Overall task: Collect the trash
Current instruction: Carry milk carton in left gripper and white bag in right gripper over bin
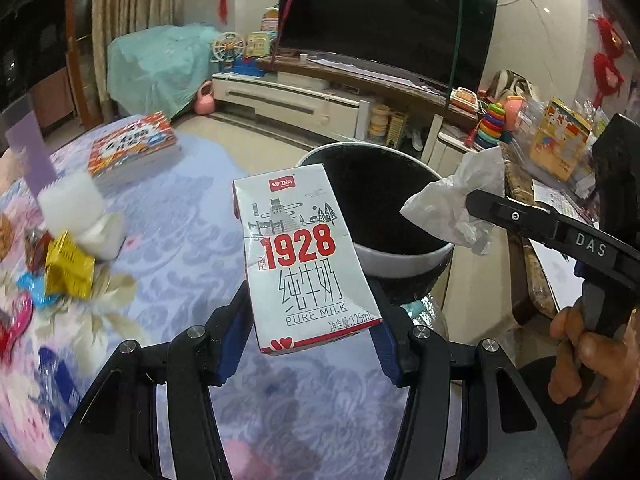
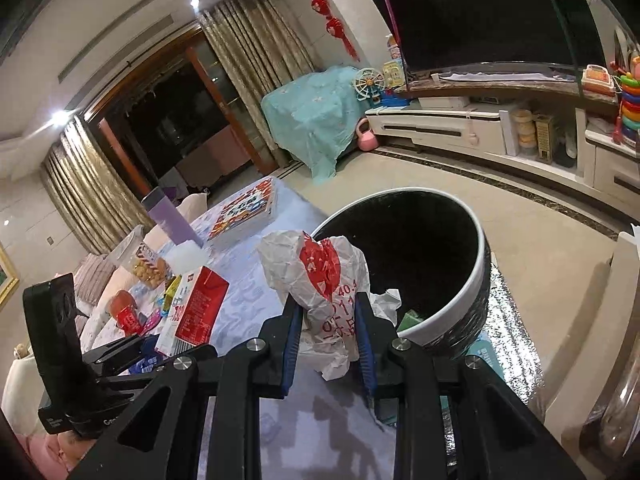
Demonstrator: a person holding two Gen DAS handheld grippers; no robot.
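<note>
A white milk carton (image 1: pixel 304 256) with a red "1928" stands upright between the blue pads of my left gripper (image 1: pixel 312 308), which is shut on it. Behind it is a round trash bin (image 1: pixel 400 258) with a white rim and black inside. My right gripper (image 2: pixel 326 304) is shut on a crumpled white wrapper with red print (image 2: pixel 320 276), held over the table just short of the trash bin's rim (image 2: pixel 452 312). In the left wrist view the wrapper (image 1: pixel 452 204) hangs from the right gripper (image 1: pixel 474 200) over the bin's right edge. A hand (image 1: pixel 580 352) holds that gripper.
The table's lilac patterned cloth (image 1: pixel 180 220) carries a gold wrapper (image 1: pixel 68 268), a white tissue block (image 1: pixel 76 204), a colourful book (image 1: pixel 134 148) and other small wrappers at the left. A cluttered side table (image 1: pixel 556 148) stands right of the bin. A TV (image 1: pixel 384 16) is behind.
</note>
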